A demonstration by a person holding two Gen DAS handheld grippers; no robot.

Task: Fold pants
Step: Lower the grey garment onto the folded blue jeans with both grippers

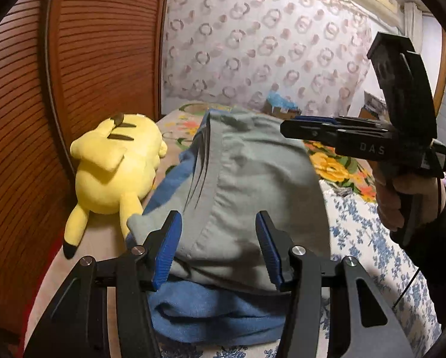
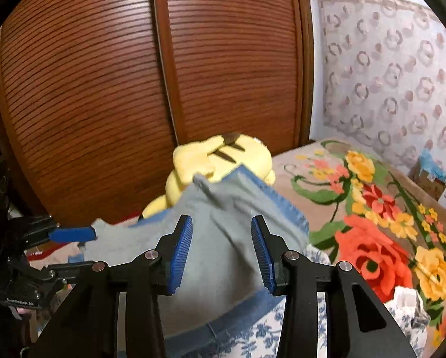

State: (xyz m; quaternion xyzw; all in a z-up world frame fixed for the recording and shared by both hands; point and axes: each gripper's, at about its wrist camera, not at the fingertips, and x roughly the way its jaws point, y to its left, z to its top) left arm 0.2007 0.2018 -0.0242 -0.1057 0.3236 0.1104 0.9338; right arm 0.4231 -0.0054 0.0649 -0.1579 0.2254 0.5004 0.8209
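A: Where are the pants?
B: On the bed, folded, beside a yellow plush toy.
A: And each gripper?
B: Left gripper and right gripper both stand parted, gripping nothing.

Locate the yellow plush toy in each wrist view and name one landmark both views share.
Left wrist: yellow plush toy lies left of centre, beside the grey pants, against the wooden louvred wardrobe.
Right wrist: the plush toy sits at centre, partly behind the pants.
Shared landmark: the wardrobe.
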